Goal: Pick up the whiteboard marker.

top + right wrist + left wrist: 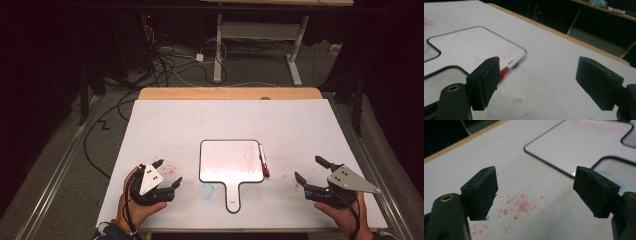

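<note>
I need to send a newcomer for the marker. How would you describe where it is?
Start at the white table and find the small paddle-shaped whiteboard in its middle. The marker lies along the board's right edge, a slim white stick with a red cap, unlike the flat board beside it.

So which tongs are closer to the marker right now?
Right. The right tongs sit just to the right of the marker; the left tongs are across the whiteboard from it.

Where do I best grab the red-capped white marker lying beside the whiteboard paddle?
Take the red-capped white marker at mid-barrel, from above with the right gripper, which is open and nearer. It lies flat along the right edge of the black-rimmed whiteboard paddle, so set the jaws across the barrel; the paddle-side jaw has little room, judging by the right gripper view.
</note>
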Available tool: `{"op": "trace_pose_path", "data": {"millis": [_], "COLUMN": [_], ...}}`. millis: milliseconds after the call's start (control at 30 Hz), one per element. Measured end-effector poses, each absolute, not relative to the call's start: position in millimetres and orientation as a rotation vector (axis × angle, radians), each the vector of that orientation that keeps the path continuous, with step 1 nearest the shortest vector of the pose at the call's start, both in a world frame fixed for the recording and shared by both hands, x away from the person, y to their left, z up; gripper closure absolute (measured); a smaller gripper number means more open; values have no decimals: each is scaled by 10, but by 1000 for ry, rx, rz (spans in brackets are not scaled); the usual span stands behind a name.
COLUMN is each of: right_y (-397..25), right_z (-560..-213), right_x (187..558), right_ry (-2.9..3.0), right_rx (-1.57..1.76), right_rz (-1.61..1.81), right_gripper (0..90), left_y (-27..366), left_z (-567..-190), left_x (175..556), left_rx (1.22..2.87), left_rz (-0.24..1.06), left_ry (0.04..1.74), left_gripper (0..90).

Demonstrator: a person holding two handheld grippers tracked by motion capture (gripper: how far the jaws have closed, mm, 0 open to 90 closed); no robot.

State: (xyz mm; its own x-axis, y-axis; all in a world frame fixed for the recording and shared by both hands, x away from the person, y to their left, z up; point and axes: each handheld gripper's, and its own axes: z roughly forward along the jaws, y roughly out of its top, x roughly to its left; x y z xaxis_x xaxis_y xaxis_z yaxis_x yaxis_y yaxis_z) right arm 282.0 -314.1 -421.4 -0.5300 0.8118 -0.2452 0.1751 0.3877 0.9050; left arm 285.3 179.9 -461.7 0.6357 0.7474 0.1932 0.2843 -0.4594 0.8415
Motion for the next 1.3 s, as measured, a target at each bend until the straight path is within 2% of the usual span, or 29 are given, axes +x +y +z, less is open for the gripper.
{"op": "trace_pose_path", "data": {"millis": [333, 400, 467, 567, 867, 1067, 1300], "right_y": [-3164, -3145, -3101, -3029, -2763, -2595, -2456], "right_z": [-4302, -4294, -4281, -4285, -4244, -4417, -4589], "right_x": [2954, 2994, 3041, 3135, 3722, 4207, 4486], "right_ry": [2090, 2128, 2192, 2261, 2400, 2475, 2517], "right_rx": [923, 927, 909, 945, 1132, 1312, 1409], "right_rz": [1207, 1224, 1231, 1224, 1204, 1141, 1054], "right_gripper": [244, 284, 361, 365, 410, 462, 560], "left_y": [1759, 1761, 1756, 1742, 1703, 1689, 1700], "left_z": [-4685, -4683, -4687, -4698, -4724, -4741, -4755], "left_x": [2897, 2895, 2888, 2879, 2872, 2862, 2855], "left_rx": [2087, 2085, 2089, 2110, 2149, 2172, 2173], "left_rz": [663, 683, 666, 665, 686, 694, 685], "left_ry": [790, 778, 787, 778, 771, 765, 774], "left_gripper": [195, 196, 197, 202, 213, 213, 213]}}
